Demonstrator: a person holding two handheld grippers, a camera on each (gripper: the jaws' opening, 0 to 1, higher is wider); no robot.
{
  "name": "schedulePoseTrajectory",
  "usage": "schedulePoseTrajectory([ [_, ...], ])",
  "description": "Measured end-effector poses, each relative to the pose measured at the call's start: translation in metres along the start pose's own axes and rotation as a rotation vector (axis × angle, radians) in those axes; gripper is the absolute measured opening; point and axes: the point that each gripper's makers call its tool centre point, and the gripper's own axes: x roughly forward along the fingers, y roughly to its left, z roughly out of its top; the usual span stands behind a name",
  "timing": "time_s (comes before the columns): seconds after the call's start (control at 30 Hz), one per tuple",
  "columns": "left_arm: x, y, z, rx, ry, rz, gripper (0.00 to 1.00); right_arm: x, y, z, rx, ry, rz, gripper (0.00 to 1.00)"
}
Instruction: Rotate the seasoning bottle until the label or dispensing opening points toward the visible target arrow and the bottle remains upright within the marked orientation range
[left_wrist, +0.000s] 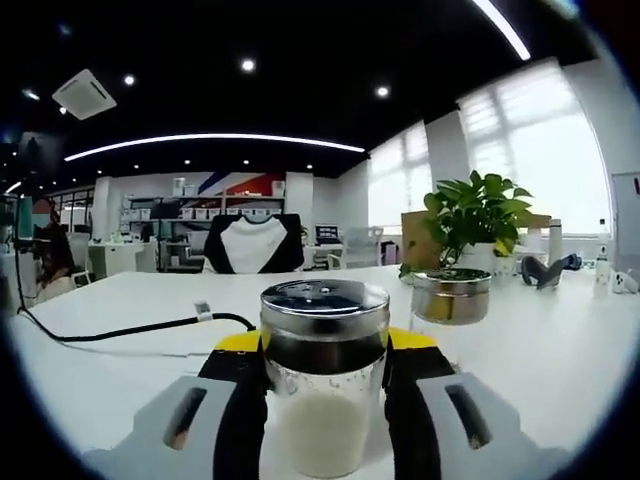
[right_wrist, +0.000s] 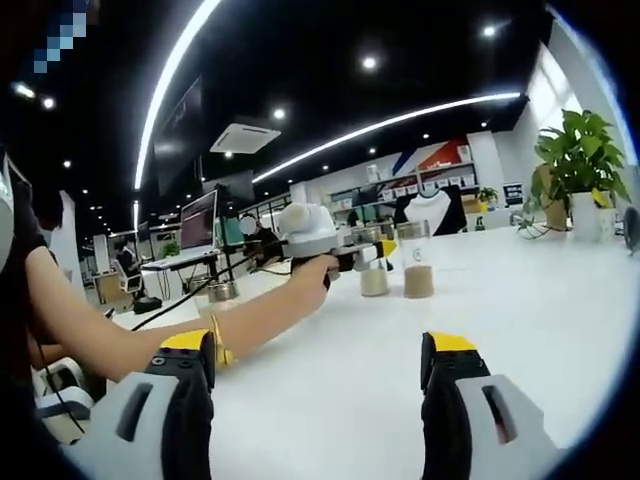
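No legible text, label or number anywhere (small tag on cable unreadable).

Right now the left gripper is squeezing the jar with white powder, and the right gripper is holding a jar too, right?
Not quite. The left gripper does squeeze the jar, but the right gripper view shows the right gripper open, holding nothing.

Open-plan office, white desks (left_wrist: 560, 340), monitors (right_wrist: 197, 222), shelving (left_wrist: 200, 215)
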Motion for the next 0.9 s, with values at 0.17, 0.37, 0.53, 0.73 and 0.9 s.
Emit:
schedulePoseTrajectory([
  [0.17,0.002,0.002,0.001,-0.023,-0.001,-0.001,0.46,-0.002,0.006,-0.002,0.009,0.000,0.005,0.86],
  [0.37,0.003,0.002,0.008,-0.050,0.004,-0.013,0.46,-0.005,0.015,-0.004,0.005,0.001,0.014,0.86],
  [0.53,0.002,0.004,0.020,-0.066,-0.027,-0.018,0.46,-0.005,0.019,-0.004,0.011,-0.005,0.024,0.86],
  [0.73,-0.007,0.005,0.038,-0.042,-0.056,-0.014,0.46,-0.004,0.016,-0.003,0.012,-0.005,0.030,0.86],
  [0.9,-0.011,0.000,0.048,-0.047,-0.077,-0.047,0.46,-0.004,0.017,-0.002,0.004,0.000,0.028,0.86],
])
